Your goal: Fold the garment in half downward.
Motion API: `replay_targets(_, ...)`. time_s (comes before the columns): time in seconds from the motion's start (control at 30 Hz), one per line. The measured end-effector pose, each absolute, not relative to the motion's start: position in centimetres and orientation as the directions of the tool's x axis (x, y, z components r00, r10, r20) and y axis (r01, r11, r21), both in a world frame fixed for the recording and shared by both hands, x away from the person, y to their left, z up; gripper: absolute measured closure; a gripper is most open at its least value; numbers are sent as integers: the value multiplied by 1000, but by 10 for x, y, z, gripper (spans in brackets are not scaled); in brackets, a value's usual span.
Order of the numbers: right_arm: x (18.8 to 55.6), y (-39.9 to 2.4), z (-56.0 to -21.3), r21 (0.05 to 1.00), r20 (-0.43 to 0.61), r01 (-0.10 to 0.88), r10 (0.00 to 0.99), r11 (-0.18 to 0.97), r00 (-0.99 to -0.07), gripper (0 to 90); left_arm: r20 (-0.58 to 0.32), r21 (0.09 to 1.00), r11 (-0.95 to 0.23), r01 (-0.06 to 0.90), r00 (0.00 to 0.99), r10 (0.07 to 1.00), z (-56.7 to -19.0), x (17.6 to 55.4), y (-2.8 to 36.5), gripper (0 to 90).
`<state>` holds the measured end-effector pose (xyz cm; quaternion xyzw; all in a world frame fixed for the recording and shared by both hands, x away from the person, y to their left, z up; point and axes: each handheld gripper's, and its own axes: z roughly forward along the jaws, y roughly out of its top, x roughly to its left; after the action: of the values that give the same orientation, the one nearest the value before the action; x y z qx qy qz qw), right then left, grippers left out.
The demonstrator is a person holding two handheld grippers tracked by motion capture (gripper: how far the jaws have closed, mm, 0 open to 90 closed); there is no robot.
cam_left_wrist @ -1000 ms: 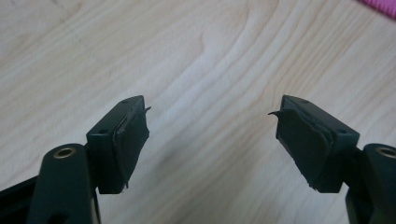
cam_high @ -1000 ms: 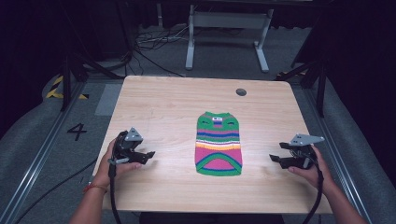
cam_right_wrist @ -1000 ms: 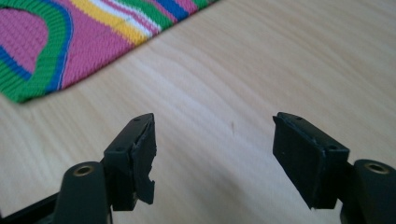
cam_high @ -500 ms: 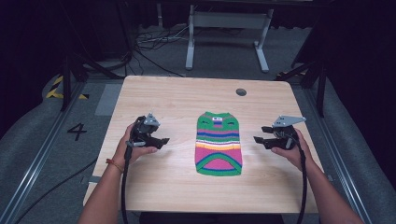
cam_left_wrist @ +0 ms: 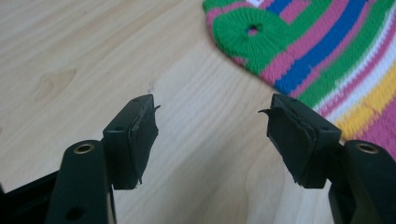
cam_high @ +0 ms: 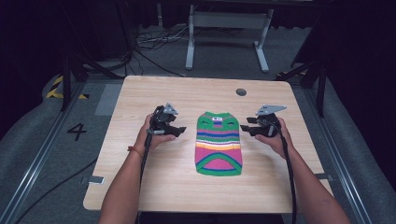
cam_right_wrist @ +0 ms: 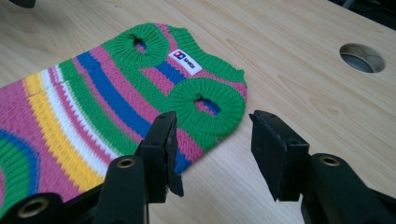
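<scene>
Since the earlier high-view frames both hands had travelled inward from the table's side edges toward the striped knit garment (cam_high: 218,143), which had not shifted.

At about nine o'clock from the garment, the left claw (cam_high: 179,130) sat close beside its upper left edge but apart from it. Its jaws had just been closing, yet in the left gripper view (cam_left_wrist: 208,137) they stood partly apart with only bare table (cam_left_wrist: 93,56) between them; the green armhole ring (cam_left_wrist: 250,32) lay up at one o'clock, ahead of the tips.

The garment lay flat at the table's middle, neck end at twelve o'clock, hem at six.

At three o'clock, the right claw (cam_high: 243,127) was just beside the upper right edge. Its jaws too had been closing and held nothing. In the right gripper view (cam_right_wrist: 212,149) the left jaw overlapped the knit edge below the near armhole (cam_right_wrist: 205,105), the right one over wood.

The risk, as I judged it: narrowing jaws might meet too soon and pinch only a loose loop or a single layer, or the left claw, short of the cloth, might grip nothing. An uneven catch would skew or bunch the garment when lifted.
</scene>
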<state>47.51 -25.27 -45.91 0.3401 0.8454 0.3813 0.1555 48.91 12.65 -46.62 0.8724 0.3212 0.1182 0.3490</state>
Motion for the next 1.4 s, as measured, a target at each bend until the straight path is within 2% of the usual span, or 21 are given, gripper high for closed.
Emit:
replay_targets(0.07,486,-243,-461,746,-10,454,689,488,-725,547,-40,694,-533,483,766,642,-465,496,118,352)
replay_targets(0.4,512,-231,-465,733,14,491,711,471,-703,585,-41,679,-528,510,745,666,-471,528,83,361)
replay_targets(0.73,528,-223,-473,708,15,523,731,474,-682,569,-41,670,-525,525,732,680,-475,544,51,384)
replay_targets(0.9,531,-221,-480,701,37,549,746,455,-665,550,-69,658,-483,578,684,726,-485,552,52,384)
replay_targets(1.17,534,-221,-489,687,52,571,754,449,-655,533,-97,649,-485,586,696,711,-494,554,48,377)
replay_targets(1.3,536,-218,-496,679,66,593,769,433,-636,532,-72,636,-508,581,699,711,-499,555,39,381)
replay_targets(1.4,538,-218,-503,674,80,606,773,423,-629,527,-91,647,-480,593,685,723,-503,555,39,378)
